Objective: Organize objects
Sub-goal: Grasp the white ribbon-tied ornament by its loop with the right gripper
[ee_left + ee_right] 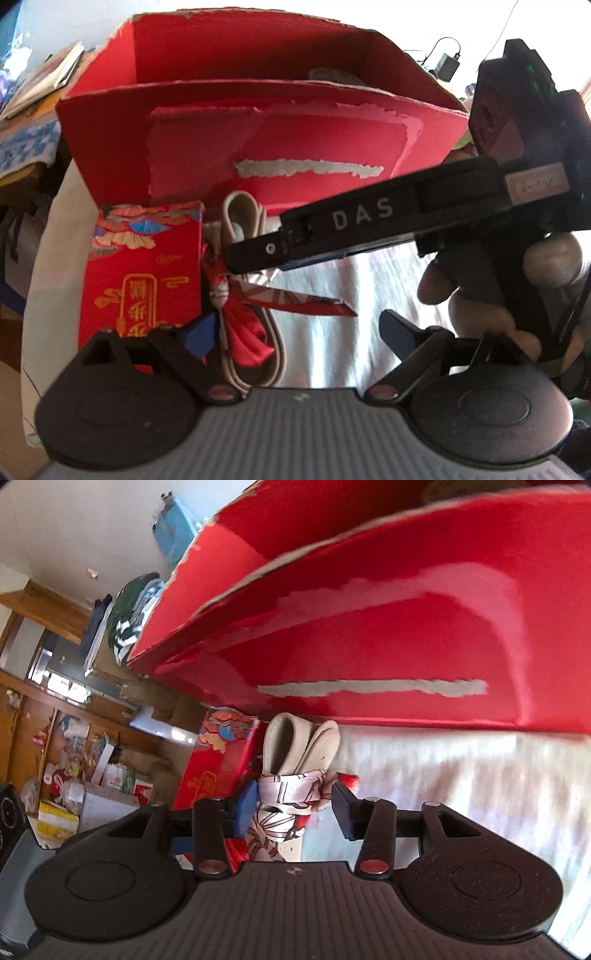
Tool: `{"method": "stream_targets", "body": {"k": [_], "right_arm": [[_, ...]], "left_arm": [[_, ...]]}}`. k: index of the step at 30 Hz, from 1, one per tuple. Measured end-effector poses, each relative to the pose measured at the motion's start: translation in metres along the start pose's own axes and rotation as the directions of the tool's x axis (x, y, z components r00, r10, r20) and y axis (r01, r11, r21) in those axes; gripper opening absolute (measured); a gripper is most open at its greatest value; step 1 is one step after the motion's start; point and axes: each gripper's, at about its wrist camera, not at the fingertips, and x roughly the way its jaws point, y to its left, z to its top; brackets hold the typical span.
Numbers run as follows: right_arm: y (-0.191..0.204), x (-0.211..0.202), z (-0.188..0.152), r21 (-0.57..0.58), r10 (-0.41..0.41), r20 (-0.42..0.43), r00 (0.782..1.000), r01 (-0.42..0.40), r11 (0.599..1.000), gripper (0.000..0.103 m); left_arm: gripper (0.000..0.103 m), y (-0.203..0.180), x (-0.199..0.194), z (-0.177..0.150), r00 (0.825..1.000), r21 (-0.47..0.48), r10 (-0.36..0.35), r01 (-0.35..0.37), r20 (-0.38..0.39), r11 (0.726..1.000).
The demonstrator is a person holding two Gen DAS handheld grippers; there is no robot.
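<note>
A big open red cardboard box (258, 155) (369, 646) with torn facing stands on a white cloth. In front of it lie a small red packet with gold characters (144, 266) (210, 760) and a looped beige strap (240, 214) (295, 742) tied with a red and white patterned scarf (221, 295) (284, 794). My right gripper (293, 805) (236, 258) reaches in from the right. Its jaws straddle the scarf knot with a small gap on the right side. My left gripper (299, 332) stands wide open over the scarf's tail and the strap, holding nothing.
The white cloth (351, 288) (461, 775) stretches to the right of the strap. Books (44, 81) lie at the far left and a charger with its cable (447, 62) behind the box. Folded clothes (129, 620) and cluttered shelves (74, 775) fill the room's left side.
</note>
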Motion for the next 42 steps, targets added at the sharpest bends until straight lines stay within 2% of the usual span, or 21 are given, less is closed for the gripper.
{"method": "stream_targets", "body": {"k": [5, 10, 13, 16, 20, 23, 26, 28, 31, 35, 38, 40, 42], "right_arm": [[-0.017, -0.014, -0.002, 0.059, -0.002, 0.009, 1.0, 0.002, 0.998, 0.046], [-0.022, -0.024, -0.002, 0.066, 0.023, 0.033, 0.999, -0.025, 0.998, 0.038], [-0.021, -0.021, -0.001, 0.079, 0.058, 0.029, 0.998, -0.06, 0.995, 0.038], [-0.018, -0.014, -0.002, 0.093, 0.095, 0.021, 0.995, -0.097, 0.991, 0.039], [-0.01, -0.011, -0.003, 0.081, 0.138, 0.017, 0.99, -0.139, 0.987, 0.039], [-0.006, -0.006, -0.003, 0.072, 0.157, -0.009, 0.988, -0.156, 0.985, 0.04], [-0.001, 0.0, -0.002, 0.06, 0.145, -0.031, 0.989, -0.143, 0.988, 0.041], [-0.001, 0.002, -0.001, 0.054, 0.119, -0.047, 0.992, -0.116, 0.992, 0.047], [-0.008, 0.006, -0.001, 0.103, 0.143, -0.059, 0.988, -0.137, 0.985, 0.047], [-0.018, 0.013, -0.006, 0.174, 0.209, -0.052, 0.976, -0.197, 0.965, 0.036], [-0.013, 0.008, -0.008, 0.132, 0.199, -0.04, 0.979, -0.192, 0.972, 0.032], [-0.014, 0.001, -0.011, 0.132, 0.192, -0.031, 0.981, -0.186, 0.974, 0.032], [-0.014, -0.006, -0.015, 0.133, 0.18, -0.026, 0.983, -0.175, 0.976, 0.032]], "left_arm": [[0.092, -0.007, 0.004, 0.006, 0.999, 0.004, -0.045, 0.045, 0.01, 0.999], [0.094, -0.022, 0.011, 0.013, 0.997, 0.055, -0.076, 0.076, 0.011, 0.996], [0.094, -0.033, 0.016, 0.014, 0.999, 0.086, -0.038, 0.038, 0.007, 0.996], [0.094, -0.029, 0.014, 0.014, 1.0, 0.083, -0.001, 0.0, 0.003, 0.997], [0.094, -0.02, 0.017, 0.018, 0.996, 0.107, 0.094, -0.093, -0.004, 0.99], [0.094, -0.016, 0.024, 0.017, 0.996, 0.085, 0.08, -0.077, -0.031, 0.993], [0.093, -0.02, 0.028, 0.014, 0.996, 0.103, 0.091, -0.089, -0.014, 0.991], [0.093, -0.024, 0.032, 0.014, 0.995, 0.116, 0.104, -0.101, -0.013, 0.988], [0.09, -0.027, 0.033, 0.011, 0.992, 0.132, 0.127, -0.126, -0.003, 0.983], [0.09, -0.023, 0.035, 0.011, 0.991, 0.137, 0.13, -0.127, -0.012, 0.982], [0.09, -0.022, 0.037, 0.01, 0.989, 0.146, 0.15, -0.148, -0.003, 0.978], [0.085, -0.024, 0.036, 0.009, 0.988, 0.155, 0.155, -0.153, 0.0, 0.976], [0.075, -0.023, 0.032, 0.01, 0.989, 0.152, 0.147, -0.145, -0.002, 0.978]]}}
